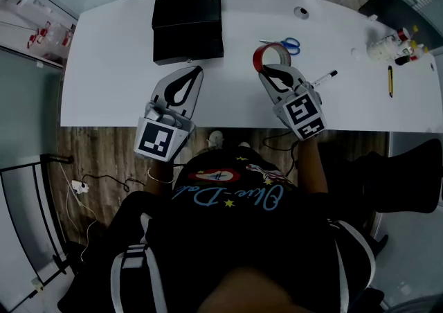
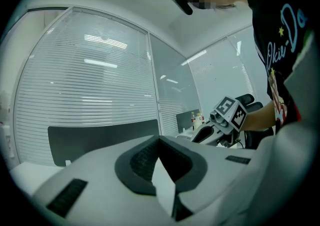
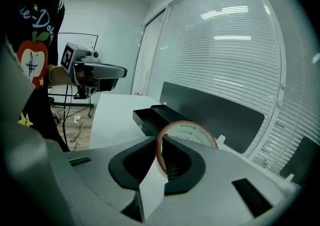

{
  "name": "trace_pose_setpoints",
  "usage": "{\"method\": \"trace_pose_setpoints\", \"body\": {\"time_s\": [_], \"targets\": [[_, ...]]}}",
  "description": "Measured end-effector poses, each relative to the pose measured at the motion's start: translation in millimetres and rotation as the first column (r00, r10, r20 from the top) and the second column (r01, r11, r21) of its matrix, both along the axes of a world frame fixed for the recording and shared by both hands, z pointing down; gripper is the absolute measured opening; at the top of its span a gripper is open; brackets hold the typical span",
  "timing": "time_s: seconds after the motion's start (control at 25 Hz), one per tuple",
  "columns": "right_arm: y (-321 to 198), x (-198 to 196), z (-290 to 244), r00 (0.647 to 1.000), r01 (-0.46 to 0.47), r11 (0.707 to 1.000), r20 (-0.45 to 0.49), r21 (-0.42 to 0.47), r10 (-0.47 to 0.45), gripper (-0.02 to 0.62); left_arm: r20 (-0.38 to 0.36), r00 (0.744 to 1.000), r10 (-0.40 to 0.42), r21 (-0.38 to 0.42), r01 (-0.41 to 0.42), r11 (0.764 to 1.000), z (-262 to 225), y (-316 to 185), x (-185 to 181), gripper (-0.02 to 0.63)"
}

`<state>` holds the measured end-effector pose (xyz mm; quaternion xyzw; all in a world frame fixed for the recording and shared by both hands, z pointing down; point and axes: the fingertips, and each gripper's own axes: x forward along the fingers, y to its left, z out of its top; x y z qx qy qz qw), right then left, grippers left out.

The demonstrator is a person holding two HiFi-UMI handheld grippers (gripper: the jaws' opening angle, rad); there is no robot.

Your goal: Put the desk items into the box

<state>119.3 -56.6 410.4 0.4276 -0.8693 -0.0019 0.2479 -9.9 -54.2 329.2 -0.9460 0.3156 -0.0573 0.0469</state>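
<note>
While the right tongs (image 1: 271,71) pinch the wall of the red-edged tape roll (image 1: 268,55), held on edge to the right of the black box (image 1: 187,28) and well apart from it, we judge the step in hand to be carrying the roll across to that box. To do it well, we would keep the pinch firm so the ring cannot swivel. We would then bring it over the box's opening, which we cannot make out from here, and lower it in before spreading the pads. Our left tongs (image 1: 195,70) are pressed together on nothing, just on the near side of the box, and should keep out of the path. Scissors (image 1: 291,45) and a marker (image 1: 324,78) wait on the worktop (image 1: 111,62), farther right of the box. Green print on the roll's core is too small for us to read.
</note>
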Motion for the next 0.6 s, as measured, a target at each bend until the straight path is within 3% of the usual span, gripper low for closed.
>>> {"method": "trace_pose_setpoints", "body": {"time_s": [0.6], "targets": [[9.1, 6.6, -11.2, 1.0, 0.01, 1.0, 0.015, 0.027, -0.01, 0.044, 0.0, 1.0, -0.01, 0.03, 0.01, 1.0, -6.3, 7.6, 8.4, -0.009]]}}
